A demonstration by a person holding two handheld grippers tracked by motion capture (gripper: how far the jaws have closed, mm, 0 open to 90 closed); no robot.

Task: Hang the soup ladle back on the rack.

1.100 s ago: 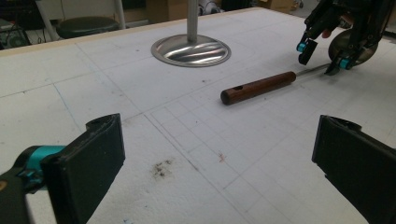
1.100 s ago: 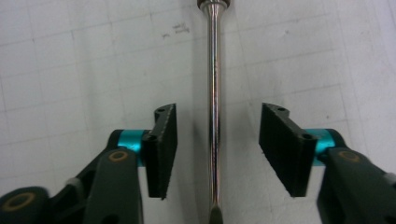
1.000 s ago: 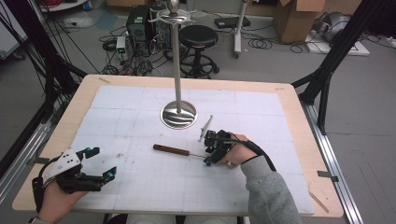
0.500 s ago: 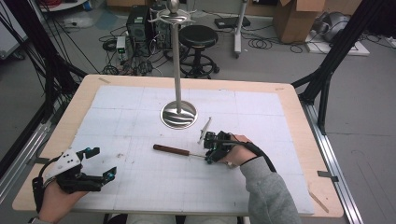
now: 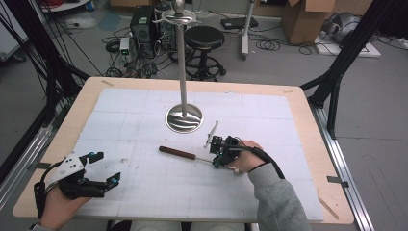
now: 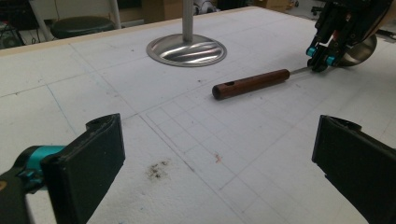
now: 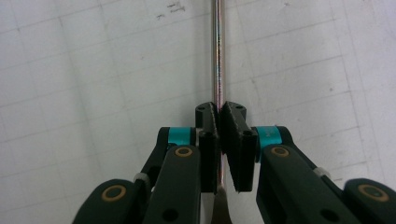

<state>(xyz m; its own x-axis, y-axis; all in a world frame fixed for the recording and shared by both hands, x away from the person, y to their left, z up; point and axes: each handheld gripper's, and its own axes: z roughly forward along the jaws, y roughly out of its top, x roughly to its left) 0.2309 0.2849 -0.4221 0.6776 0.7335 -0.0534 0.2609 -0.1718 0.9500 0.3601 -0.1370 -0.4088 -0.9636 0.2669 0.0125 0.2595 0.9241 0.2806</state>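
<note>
Now the right gripper (image 5: 217,153) had just squeezed shut on the ladle's (image 5: 192,155) thin metal stem to lift it, while the left gripper (image 5: 103,168) waited open.

A wooden table (image 5: 308,103) carries a white gridded sheet (image 5: 125,115) over most of its top. Toward the far edge, the round metal base of a stand (image 5: 184,118) sits on the sheet. Nearer the middle lies a wooden-handled ladle (image 5: 178,152), its bowl toward the right edge.
</note>
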